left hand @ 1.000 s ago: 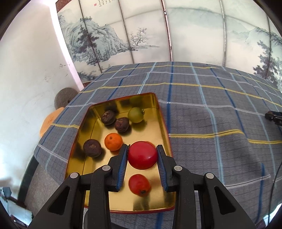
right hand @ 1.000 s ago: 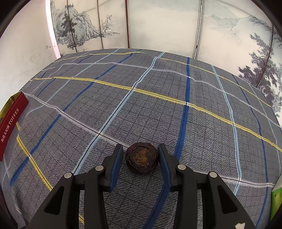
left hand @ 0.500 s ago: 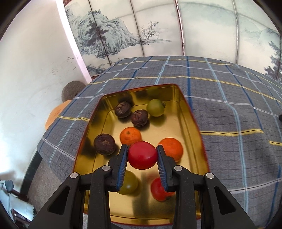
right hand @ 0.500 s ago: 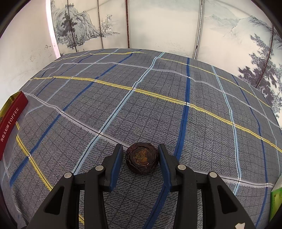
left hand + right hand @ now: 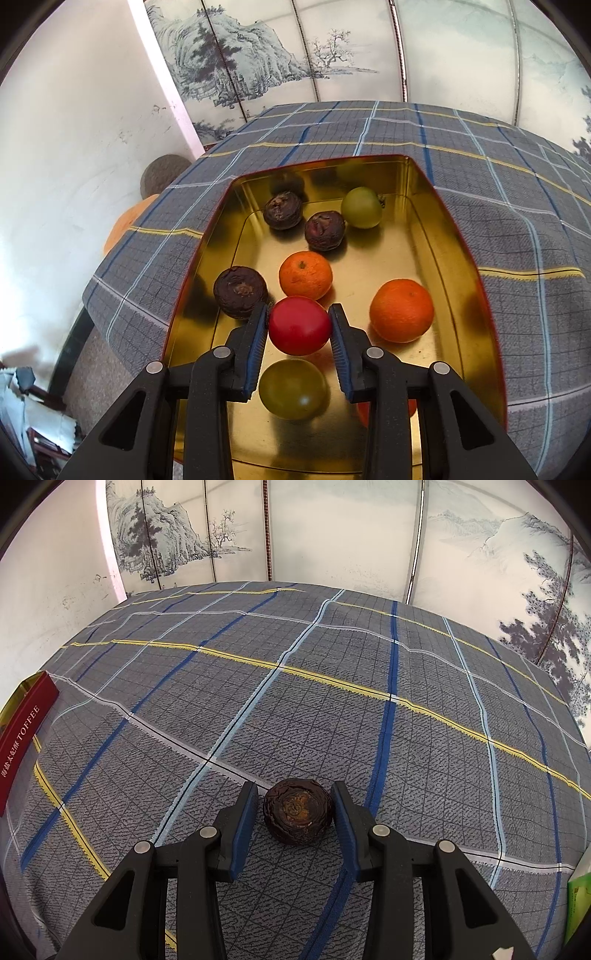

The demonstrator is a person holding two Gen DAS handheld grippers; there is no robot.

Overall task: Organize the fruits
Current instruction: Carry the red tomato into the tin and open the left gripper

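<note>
Red fruit (image 5: 299, 325) has come lower over the tin (image 5: 417, 192); left gripper (image 5: 298, 326), grasping it, is opening to drop it. Right gripper (image 5: 294, 812) grasps a dark fruit (image 5: 297, 815).

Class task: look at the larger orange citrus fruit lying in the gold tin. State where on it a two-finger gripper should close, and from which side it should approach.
Grip the larger orange citrus fruit across its widest middle, coming down from above. It is round with no handle, and the gold tin walls it in on the right, so a sideways approach is likely blocked. Bare tin floor shows on both its sides for the pads.
</note>
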